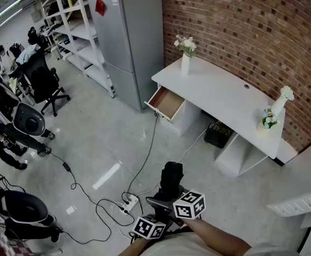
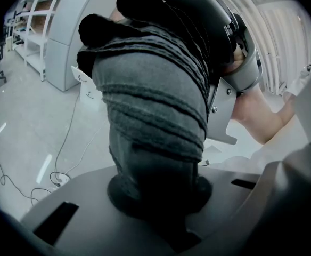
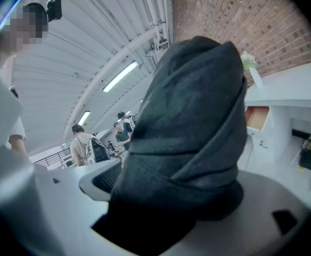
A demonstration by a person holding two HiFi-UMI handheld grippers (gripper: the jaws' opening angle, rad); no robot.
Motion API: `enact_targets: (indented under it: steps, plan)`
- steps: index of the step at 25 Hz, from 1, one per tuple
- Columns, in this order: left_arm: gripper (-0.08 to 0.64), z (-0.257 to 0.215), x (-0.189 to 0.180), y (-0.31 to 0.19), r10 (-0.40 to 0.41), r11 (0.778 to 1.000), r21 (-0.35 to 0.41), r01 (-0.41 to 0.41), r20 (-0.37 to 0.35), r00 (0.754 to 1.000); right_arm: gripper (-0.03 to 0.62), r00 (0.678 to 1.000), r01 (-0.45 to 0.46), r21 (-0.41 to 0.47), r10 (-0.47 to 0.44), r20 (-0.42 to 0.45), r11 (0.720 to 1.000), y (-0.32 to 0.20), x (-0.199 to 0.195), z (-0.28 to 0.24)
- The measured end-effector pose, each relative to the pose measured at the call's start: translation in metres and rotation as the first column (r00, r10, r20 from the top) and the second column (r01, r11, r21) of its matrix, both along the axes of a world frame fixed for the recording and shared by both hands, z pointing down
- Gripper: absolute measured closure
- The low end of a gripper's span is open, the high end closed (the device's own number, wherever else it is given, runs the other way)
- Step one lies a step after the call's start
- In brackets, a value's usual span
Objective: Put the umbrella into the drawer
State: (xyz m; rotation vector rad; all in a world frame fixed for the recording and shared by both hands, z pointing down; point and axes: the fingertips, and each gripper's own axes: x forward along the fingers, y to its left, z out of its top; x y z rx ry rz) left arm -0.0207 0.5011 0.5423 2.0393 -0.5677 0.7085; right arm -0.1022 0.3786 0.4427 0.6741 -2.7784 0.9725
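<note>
while the drawer (image 1: 167,103) stands open across the floor, your left gripper (image 2: 156,195) and right gripper (image 3: 172,204) each clamp tight on the folded grey umbrella (image 1: 171,179)

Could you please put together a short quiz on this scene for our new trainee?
1. True or false: the drawer of the white desk stands open.
2. What do the left gripper and the right gripper hold between them? A) a vase of flowers B) a folded dark umbrella C) a power strip
3. Which tall grey appliance stands against the brick wall at the drawer end of the desk?

Key: 1 true; 2 B; 3 the fridge.
</note>
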Motion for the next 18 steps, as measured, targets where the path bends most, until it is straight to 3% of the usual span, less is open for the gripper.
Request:
enact_targets:
  steps: [18]
  plan:
    - [0.515, 0.006, 0.064, 0.013, -0.041, 0.999, -0.001, 0.041, 0.017, 0.999, 0.169, 1.000, 0.020, -0.014, -0.020, -0.005, 1.000, 0.014, 0.061, 0.005]
